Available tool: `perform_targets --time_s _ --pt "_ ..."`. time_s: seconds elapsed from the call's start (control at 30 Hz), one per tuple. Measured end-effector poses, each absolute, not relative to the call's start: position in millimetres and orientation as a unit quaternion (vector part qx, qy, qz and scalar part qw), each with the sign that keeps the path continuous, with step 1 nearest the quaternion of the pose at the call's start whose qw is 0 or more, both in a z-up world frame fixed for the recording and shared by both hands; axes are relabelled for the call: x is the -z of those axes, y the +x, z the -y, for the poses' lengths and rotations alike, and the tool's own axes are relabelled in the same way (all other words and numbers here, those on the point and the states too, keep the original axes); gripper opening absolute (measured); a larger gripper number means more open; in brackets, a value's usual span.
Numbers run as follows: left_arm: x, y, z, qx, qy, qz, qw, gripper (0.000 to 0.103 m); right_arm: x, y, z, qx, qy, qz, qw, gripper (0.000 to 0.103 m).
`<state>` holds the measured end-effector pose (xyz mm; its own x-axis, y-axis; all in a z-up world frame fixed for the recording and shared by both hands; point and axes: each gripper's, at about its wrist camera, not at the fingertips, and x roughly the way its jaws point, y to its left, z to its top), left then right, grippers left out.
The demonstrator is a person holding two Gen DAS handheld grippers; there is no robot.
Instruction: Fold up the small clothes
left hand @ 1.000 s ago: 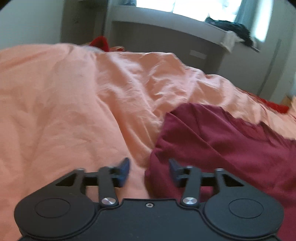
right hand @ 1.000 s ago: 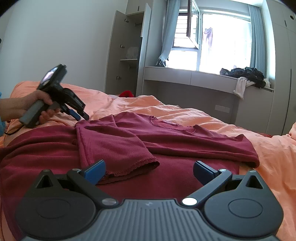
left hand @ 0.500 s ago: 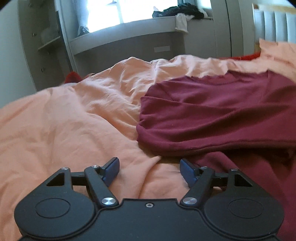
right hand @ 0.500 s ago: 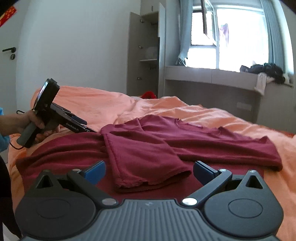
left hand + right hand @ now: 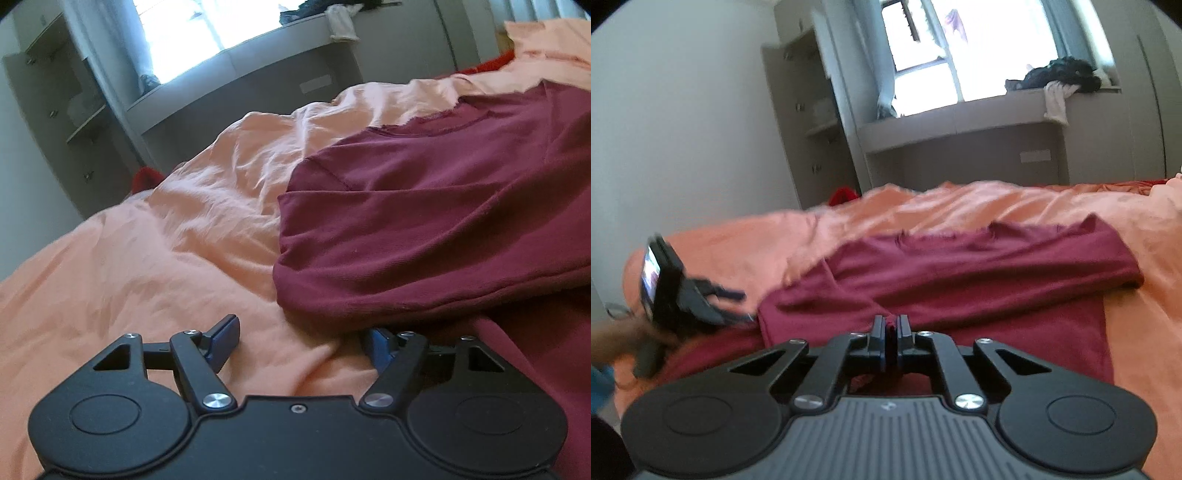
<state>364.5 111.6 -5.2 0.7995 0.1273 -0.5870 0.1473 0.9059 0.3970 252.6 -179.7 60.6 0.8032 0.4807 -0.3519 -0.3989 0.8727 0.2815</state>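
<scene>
Right wrist: shirt (image 5: 979, 273) between tongs (image 5: 891, 330).

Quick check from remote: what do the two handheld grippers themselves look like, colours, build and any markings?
Left gripper: smooth black body, two round discs, silver pivot screws, blue finger pads. Right gripper: black linkages, ribbed grey top bearing a small logo, silver screws. No sleeve is visible.

Open bedding to our left, maroon cloth piled to our right.

Ahead of our left gripper (image 5: 301, 341), its jaws apart, rumpled orange bedding (image 5: 155, 258) lies bare and passable. The folded edge of the maroon shirt (image 5: 424, 229) rises just beside its right fingertip. Our right gripper (image 5: 891, 332) is pinched on a shirt fold. Beyond the bed, a grey window bench (image 5: 964, 144) and open cabinet (image 5: 809, 122) wall the far side.
</scene>
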Motion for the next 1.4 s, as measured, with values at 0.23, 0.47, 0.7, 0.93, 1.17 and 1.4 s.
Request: perform_targets --time_s 0.23,0.47,0.7,0.93,1.17,1.4 --pt "8 375 -103 -0.026 0.247 -0.298 0.922 0.052 -89 246 193 -0.254 0.137 -0.157 0.945 0.005" --pt "7 379 -107 -0.009 0.228 -0.29 0.929 0.028 -70 251 187 -0.262 0.134 -0.207 0.933 0.005" --pt "9 381 -111 -0.015 0.208 -0.302 0.93 0.002 -65 250 179 -0.261 0.126 -0.227 0.93 0.005" --pt "4 381 -135 -0.038 0.117 -0.325 0.938 0.002 -53 251 178 -0.245 0.114 -0.279 0.921 0.005" --pt "-2 371 -138 -0.035 0.108 -0.332 0.936 0.024 -55 246 176 -0.239 0.087 -0.273 0.928 0.014" --pt "-18 327 -137 -0.047 0.094 -0.304 0.947 0.079 -60 223 174 -0.239 0.032 -0.246 0.939 0.063"
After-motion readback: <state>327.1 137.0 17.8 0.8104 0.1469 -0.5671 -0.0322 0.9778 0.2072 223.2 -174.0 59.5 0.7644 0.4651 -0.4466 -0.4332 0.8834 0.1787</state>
